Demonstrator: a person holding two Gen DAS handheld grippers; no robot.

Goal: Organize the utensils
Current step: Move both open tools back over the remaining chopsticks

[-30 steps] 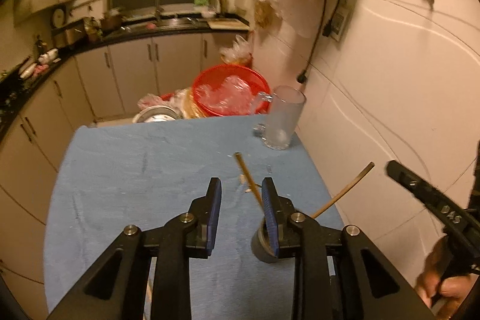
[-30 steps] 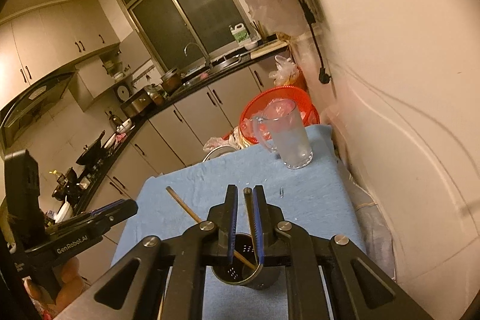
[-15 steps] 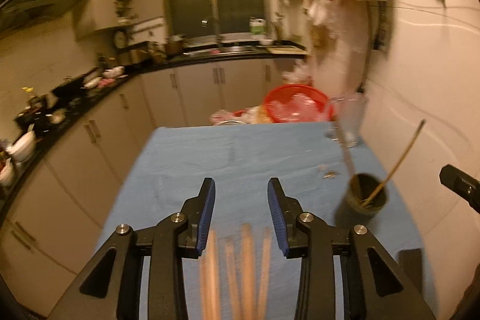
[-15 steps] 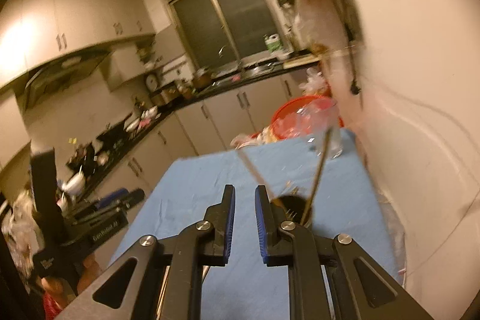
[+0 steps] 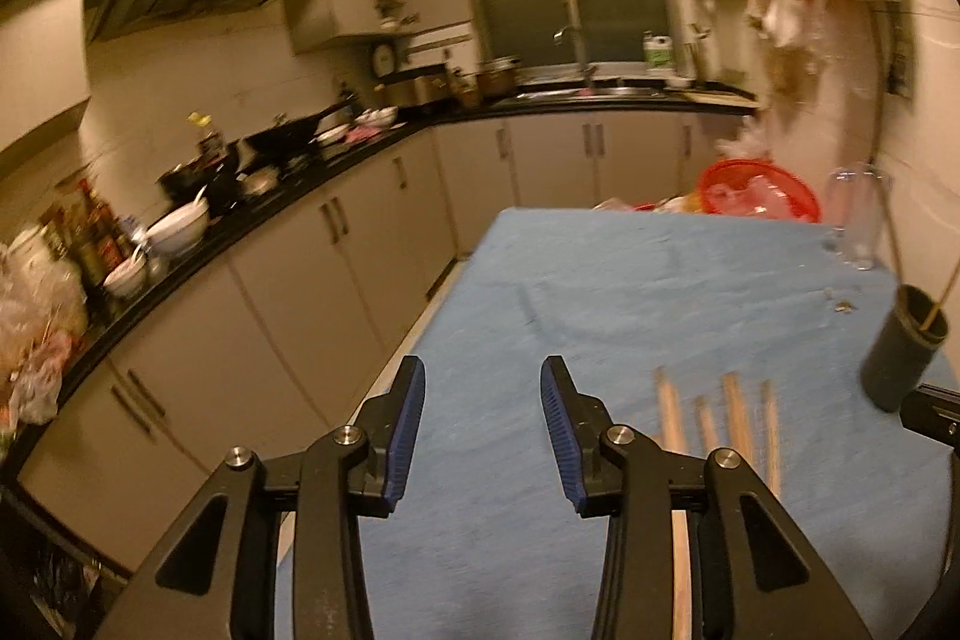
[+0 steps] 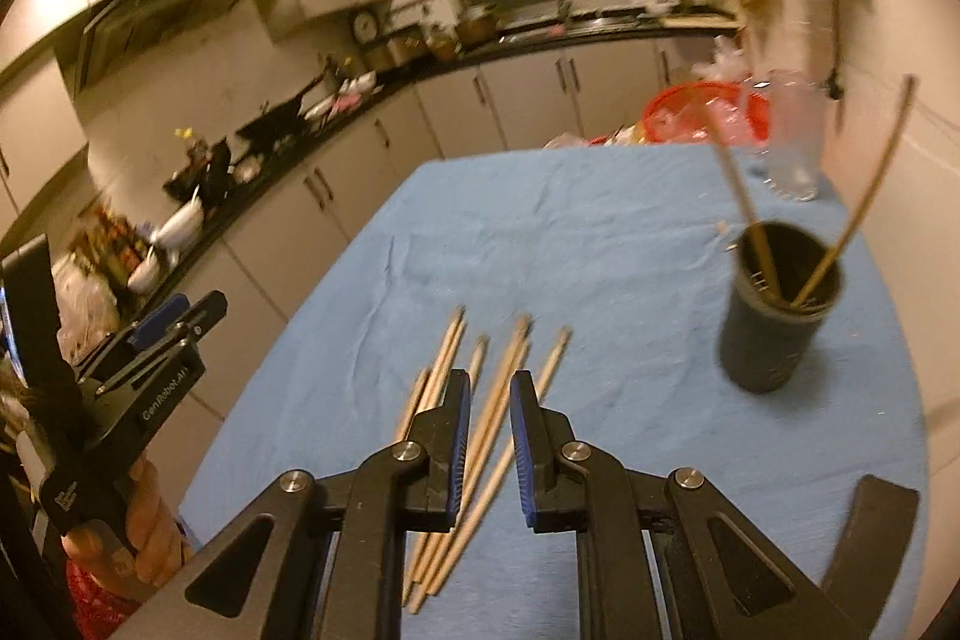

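The right gripper [image 6: 487, 442] is a little open and holds nothing, and the loose chopsticks [image 6: 480, 424] lie on the blue cloth [image 6: 600, 268] just under and ahead of its fingers. The cup [image 6: 777, 310] with two sticks already in it stands ahead to its right. To do it well, I think it should go down over one stick only and close near the middle; the left gripper [image 5: 482, 436] is wide open and empty, with the chopsticks to its right
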